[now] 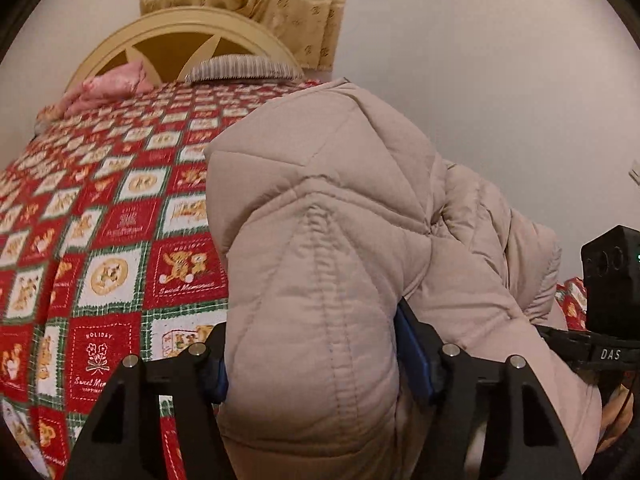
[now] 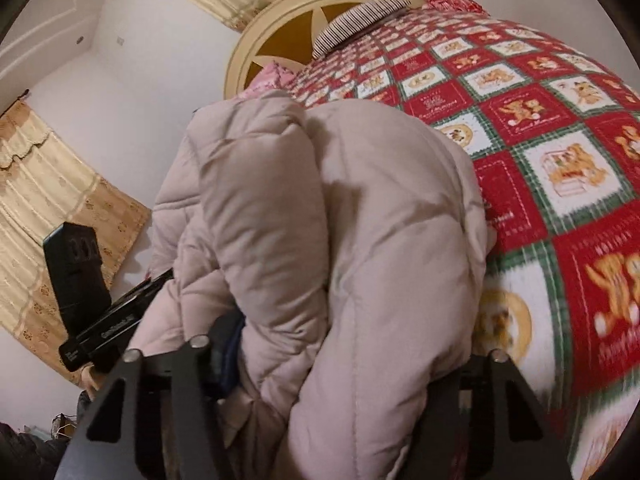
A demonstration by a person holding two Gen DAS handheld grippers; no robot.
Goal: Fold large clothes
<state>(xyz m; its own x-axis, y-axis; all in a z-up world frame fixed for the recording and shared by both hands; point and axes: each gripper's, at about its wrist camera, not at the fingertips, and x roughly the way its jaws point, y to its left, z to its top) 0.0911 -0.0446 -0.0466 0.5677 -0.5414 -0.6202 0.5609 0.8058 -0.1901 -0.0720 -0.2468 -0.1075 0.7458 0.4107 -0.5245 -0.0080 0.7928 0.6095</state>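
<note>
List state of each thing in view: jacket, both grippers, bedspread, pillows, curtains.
puffer jacket: bunched, lifted off the bed, gripped at two places
left gripper: shut on the jacket
right gripper: shut on the jacket
bedspread: spread flat over the bed
striped pillow: lying at the headboard
pink pillow: lying beside it
curtains: drawn

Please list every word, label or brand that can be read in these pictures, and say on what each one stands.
"HOLIDAY": red squares of the red, green and white patchwork bedspread.
"Sweet Memories": same squares, script partly blurred.
"DAS": black bar of the other gripper.
White print on the black gripper bar: too blurred.
</note>
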